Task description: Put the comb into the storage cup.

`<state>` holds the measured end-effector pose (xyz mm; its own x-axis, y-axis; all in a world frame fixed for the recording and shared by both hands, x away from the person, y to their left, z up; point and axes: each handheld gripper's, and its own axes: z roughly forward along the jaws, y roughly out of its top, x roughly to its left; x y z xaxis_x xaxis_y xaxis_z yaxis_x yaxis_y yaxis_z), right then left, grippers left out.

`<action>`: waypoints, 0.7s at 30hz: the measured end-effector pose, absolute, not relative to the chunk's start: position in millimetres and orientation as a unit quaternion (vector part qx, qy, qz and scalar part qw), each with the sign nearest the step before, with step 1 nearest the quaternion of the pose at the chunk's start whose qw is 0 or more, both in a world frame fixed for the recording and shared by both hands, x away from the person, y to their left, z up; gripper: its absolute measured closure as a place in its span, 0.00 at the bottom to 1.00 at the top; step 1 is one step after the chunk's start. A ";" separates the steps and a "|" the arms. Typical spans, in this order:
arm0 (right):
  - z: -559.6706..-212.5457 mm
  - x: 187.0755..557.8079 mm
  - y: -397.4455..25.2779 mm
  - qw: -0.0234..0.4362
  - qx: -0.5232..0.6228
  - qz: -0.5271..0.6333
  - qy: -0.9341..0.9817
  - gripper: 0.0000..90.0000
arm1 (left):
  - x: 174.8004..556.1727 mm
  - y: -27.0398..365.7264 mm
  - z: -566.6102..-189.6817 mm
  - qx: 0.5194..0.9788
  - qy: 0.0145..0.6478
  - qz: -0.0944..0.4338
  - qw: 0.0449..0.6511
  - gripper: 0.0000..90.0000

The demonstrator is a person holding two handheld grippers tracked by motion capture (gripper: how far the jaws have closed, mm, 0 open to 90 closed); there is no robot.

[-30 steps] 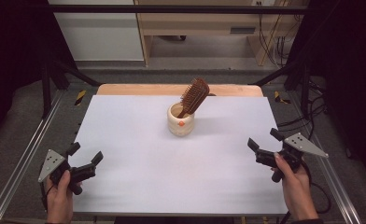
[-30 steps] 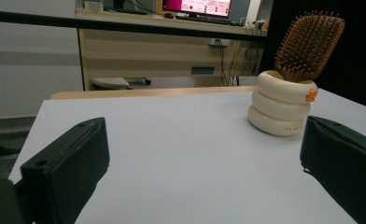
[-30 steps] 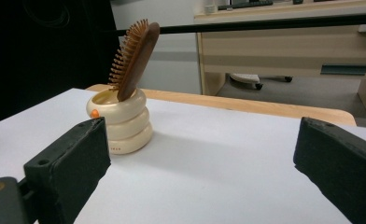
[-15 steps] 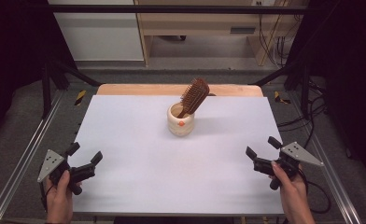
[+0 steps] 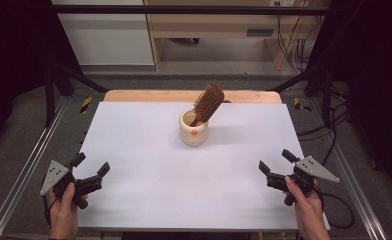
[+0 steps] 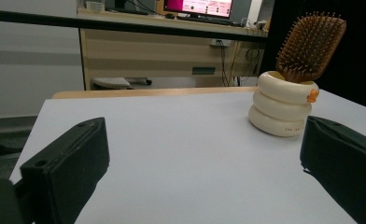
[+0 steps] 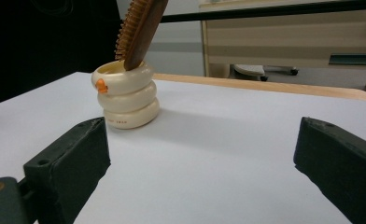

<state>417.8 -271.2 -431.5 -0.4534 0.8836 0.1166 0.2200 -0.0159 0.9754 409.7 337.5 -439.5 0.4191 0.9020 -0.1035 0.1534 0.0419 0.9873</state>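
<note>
High view: a white bench (image 5: pixel 149 200) spans the middle of the frame. Just above center stands a cream ringed cup (image 5: pixel 193 129) with a wooden hairbrush (image 5: pixel 208 102) in it, handle down, its bristled head leaning toward the upper right. At lower left a hand holds the left gripper (image 5: pixel 90 174) near the bench's edge, its fingers spread apart around nothing. At lower right the other hand holds the right gripper (image 5: pixel 275 168), fingers likewise apart and empty. Both sit well apart from the cup.

Left gripper view: two black fingers (image 6: pixel 66 163) rise from the bottom corners with bare bench between them. The cup (image 6: pixel 282 105) stands at upper right, the hairbrush (image 6: pixel 310 44) rising from it with its bristles facing the camera. A wooden desk and a lit monitor sit far behind.

Right gripper view: the black fingers (image 7: pixel 69 161) stand wide at the bottom corners. The cup (image 7: pixel 127 95) is at upper left, showing a small orange mark, and the hairbrush (image 7: pixel 139 30) runs out of the top of the frame.

The work seems at its start, with both grippers waiting. A likely next move is to reach one gripper forward to the brush head, close on it, and lift it straight out, perhaps steadying the cup with the other.
</note>
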 end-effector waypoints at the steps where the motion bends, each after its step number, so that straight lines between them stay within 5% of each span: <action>1: -432.8 417.8 -270.3 0.294 0.431 0.566 0.638 0.04 | 409.6 337.5 -439.5 0.612 0.431 0.324 0.579 0.02; 21: -446.2 416.9 -259.4 0.295 0.407 0.566 0.653 0.04 | 409.2 334.6 -438.5 0.615 0.423 0.325 0.581 0.02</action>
<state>416.9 -259.4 -446.2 -0.4952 0.8655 0.0754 0.1971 0.0274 0.9800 409.2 334.6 -438.5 0.4307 0.8978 -0.0921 0.1436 0.0325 0.9891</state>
